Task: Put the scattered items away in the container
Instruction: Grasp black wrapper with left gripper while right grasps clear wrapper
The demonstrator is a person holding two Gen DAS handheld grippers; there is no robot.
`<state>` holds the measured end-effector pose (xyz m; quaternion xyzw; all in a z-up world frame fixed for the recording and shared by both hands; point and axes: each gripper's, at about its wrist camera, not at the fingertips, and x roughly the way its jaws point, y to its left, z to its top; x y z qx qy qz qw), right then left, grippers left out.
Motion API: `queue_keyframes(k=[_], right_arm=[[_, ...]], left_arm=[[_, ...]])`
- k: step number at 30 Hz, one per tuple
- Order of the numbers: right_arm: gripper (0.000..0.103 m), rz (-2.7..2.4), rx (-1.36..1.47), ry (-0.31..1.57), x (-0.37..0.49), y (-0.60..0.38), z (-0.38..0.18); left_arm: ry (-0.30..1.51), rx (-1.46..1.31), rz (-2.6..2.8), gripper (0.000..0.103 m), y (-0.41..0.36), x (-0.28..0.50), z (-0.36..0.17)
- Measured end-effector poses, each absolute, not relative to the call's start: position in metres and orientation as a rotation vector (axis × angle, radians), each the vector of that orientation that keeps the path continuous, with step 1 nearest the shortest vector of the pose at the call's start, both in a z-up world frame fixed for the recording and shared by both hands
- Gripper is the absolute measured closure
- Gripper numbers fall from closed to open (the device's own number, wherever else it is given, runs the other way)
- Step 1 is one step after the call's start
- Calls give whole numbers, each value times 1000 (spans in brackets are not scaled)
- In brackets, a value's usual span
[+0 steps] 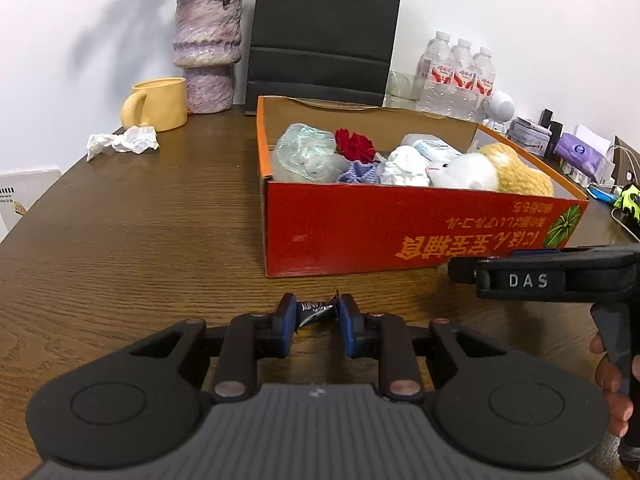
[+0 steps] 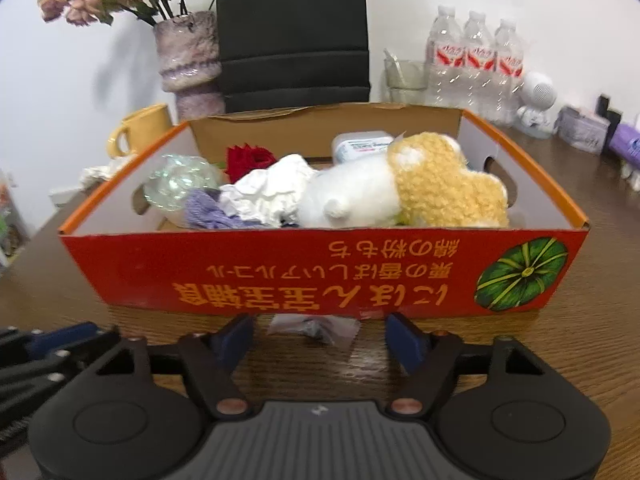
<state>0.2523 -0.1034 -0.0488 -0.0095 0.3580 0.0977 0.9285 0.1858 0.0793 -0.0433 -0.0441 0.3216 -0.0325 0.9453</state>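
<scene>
A red cardboard box (image 1: 360, 232) stands on the wooden table and holds a plush toy (image 1: 496, 172), crumpled tissue, a red rose (image 1: 354, 145), a clear wrapper and a small packet. My left gripper (image 1: 316, 312) is shut on a black candy wrapper (image 1: 314, 312) just above the table, in front of the box's left corner. My right gripper (image 2: 320, 336) is open, low at the box's front wall (image 2: 320, 276), with a small clear bag (image 2: 316, 328) lying on the table between its fingers. The right gripper shows in the left wrist view (image 1: 560, 276).
A crumpled tissue (image 1: 124, 142) lies on the table at the far left by a yellow mug (image 1: 158, 104) and a purple vase (image 1: 208, 48). A black bag (image 1: 324, 36), water bottles (image 1: 456, 76), a glass and small items line the back wall.
</scene>
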Motion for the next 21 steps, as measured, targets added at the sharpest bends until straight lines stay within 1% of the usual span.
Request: queue_keyframes(k=[1, 3, 4, 6, 7, 9, 11, 18, 19, 20, 21], right_arm=[[38, 196, -24, 732, 252, -103, -49], [50, 178, -45, 724, 249, -102, -48], [59, 181, -51, 719, 248, -102, -47], [63, 201, -59, 719, 245, -102, -47], [67, 208, -64, 718, 243, -103, -46], [72, 220, -78, 707, 239, -103, -45], [80, 233, -87, 698, 235, -103, -43], [86, 282, -56, 689, 224, -114, -36], [90, 289, -51, 688, 221, -115, -34], [103, 302, -42, 693, 220, -118, -33], [103, 314, -26, 700, 218, -120, -32]], left_arm=[[656, -92, -67, 79, 80, 186, -43], [655, -94, -72, 79, 82, 187, -43], [655, -98, -74, 79, 83, 188, -43], [653, -102, -76, 79, 83, 188, -43], [651, -103, -76, 79, 83, 188, -42], [649, -108, -78, 79, 84, 187, -41], [648, -109, -75, 79, 84, 186, -41], [641, -115, -78, 79, 82, 181, -36], [639, -117, -80, 79, 82, 180, -35], [638, -118, -83, 79, 81, 179, -33], [636, -118, -85, 79, 80, 178, -32]])
